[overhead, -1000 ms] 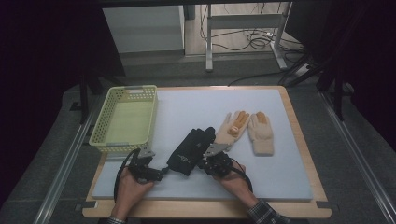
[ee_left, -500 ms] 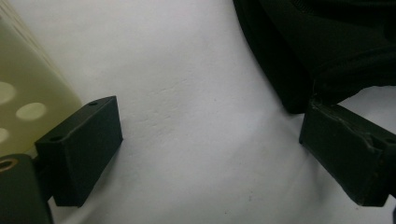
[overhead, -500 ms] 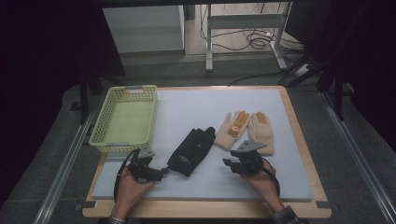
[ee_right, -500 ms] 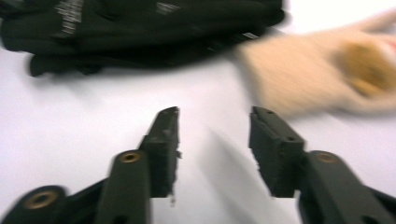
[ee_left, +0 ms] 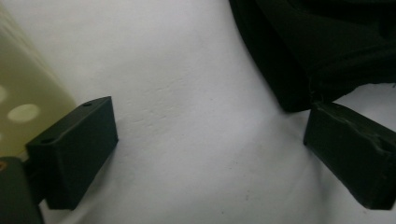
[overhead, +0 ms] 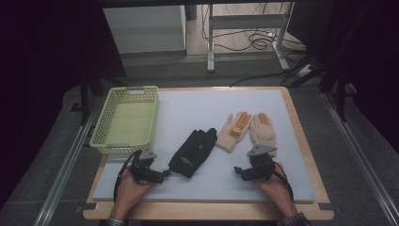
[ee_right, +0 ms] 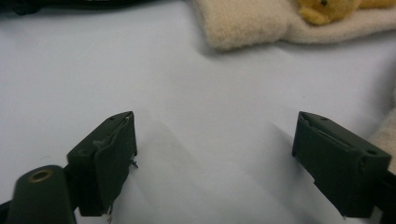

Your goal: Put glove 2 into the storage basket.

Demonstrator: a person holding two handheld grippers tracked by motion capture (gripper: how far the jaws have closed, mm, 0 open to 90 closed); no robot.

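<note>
A black glove [overhead: 193, 151] lies flat near the middle of the white mat, and its cuff [ee_left: 317, 51] fills the upper right of the left gripper view. Two cream gloves with orange patches [overhead: 247, 131] lie side by side to its right; the cuff of one [ee_right: 252, 23] shows ahead of the right gripper. My left gripper [overhead: 162, 176] rests low on the mat just left of the black glove's cuff, open and holding nothing. My right gripper [overhead: 239, 173] sits on the mat below the cream gloves, open and holding nothing.
A pale yellow perforated basket [overhead: 126, 118] stands at the mat's left side; its wall [ee_left: 18, 102] is close to my left gripper. The white mat [overhead: 197, 108] lies on a wooden-edged table [overhead: 301, 136]. Dark floor, cables and a metal stand lie beyond.
My right gripper has let go of the black glove and drawn back to the right, below the cream gloves. The black glove now lies flat. My left gripper has stayed put.
</note>
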